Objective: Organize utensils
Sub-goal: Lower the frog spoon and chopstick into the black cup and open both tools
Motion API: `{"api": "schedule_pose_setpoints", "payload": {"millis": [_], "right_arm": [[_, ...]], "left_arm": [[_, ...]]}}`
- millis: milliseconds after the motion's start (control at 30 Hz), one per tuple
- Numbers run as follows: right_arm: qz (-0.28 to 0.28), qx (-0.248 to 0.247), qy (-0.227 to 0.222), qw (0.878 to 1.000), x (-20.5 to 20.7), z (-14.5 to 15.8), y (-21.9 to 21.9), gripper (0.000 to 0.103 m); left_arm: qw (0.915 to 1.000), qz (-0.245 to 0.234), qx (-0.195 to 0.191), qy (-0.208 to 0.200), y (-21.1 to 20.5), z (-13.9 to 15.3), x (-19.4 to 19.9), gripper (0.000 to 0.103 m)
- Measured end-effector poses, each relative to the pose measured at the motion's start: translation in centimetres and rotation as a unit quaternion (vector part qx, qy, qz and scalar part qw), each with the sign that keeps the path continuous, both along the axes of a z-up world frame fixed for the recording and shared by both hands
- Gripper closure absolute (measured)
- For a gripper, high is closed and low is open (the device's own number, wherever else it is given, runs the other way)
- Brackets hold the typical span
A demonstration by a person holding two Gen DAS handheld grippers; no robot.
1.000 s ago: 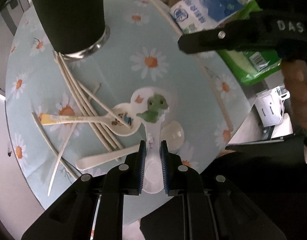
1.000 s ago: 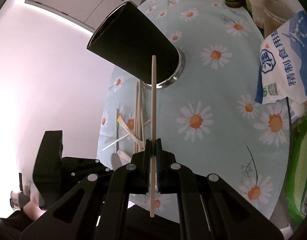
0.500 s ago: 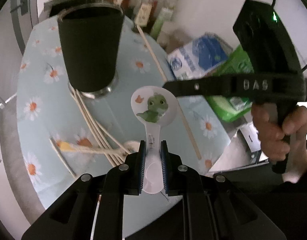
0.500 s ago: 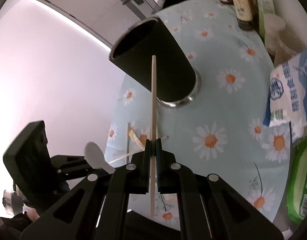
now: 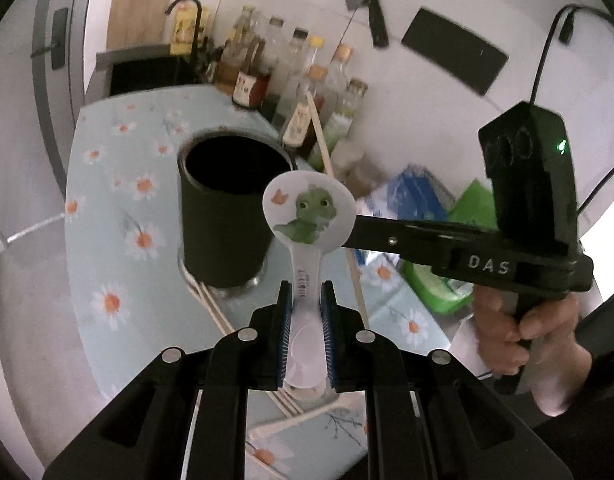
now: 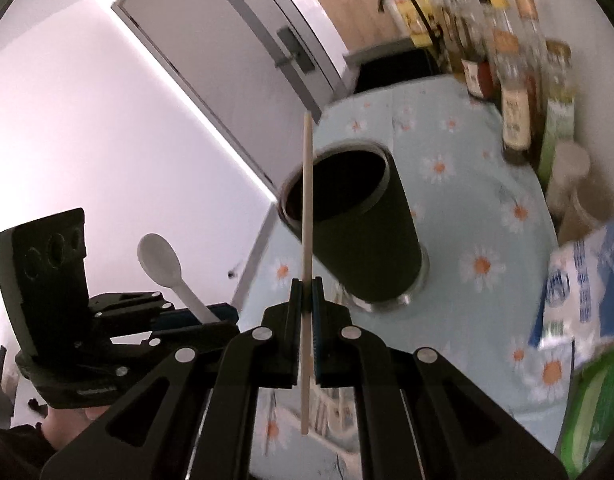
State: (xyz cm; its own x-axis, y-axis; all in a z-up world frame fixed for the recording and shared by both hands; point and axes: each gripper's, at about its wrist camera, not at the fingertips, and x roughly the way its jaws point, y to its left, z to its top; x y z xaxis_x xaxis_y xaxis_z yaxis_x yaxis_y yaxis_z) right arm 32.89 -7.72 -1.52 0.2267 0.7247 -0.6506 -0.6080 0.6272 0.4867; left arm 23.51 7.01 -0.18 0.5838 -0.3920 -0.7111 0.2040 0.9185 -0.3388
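Observation:
My left gripper (image 5: 306,300) is shut on the handle of a white spoon (image 5: 309,210) with a green dinosaur printed in its bowl; the bowl hangs beside the rim of the black cup (image 5: 227,216). My right gripper (image 6: 306,286) is shut on a wooden chopstick (image 6: 307,184) that stands upright in front of the black cup (image 6: 359,232). In the right wrist view the left gripper (image 6: 195,316) shows at the left with the spoon (image 6: 161,262). The right gripper's body (image 5: 467,248) crosses the left wrist view, with its chopstick (image 5: 323,144) slanting up past the cup.
More chopsticks (image 5: 211,308) and a white spoon (image 5: 283,424) lie on the daisy tablecloth (image 5: 107,264) by the cup's base. Bottles (image 5: 295,92) line the back edge. A blue-white bag (image 6: 579,280) and a green pack (image 5: 443,280) sit at the right.
Both grippers rose off the table and tilted up with the spoon and the chopstick. The cup's open mouth has come into view, and the two tools are now near its rim.

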Motion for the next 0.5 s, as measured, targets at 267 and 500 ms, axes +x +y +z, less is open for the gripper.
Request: {"api": "schedule_pose_setpoints", "payload": {"millis": [267, 500], "right_arm": [[-0.043, 0.038, -0.095, 0.994, 2.5, 2.8, 1.2, 0.097], [-0.058, 0.072, -0.142, 0.985, 4.4, 4.7, 1.5, 0.097]], "left_arm": [[0.9985, -0.004, -0.01, -0.055, 2.0, 3.7, 2.5, 0.09], [0.9959, -0.007, -0.023, -0.087, 2.8, 5.5, 4.8, 0.09]]}}
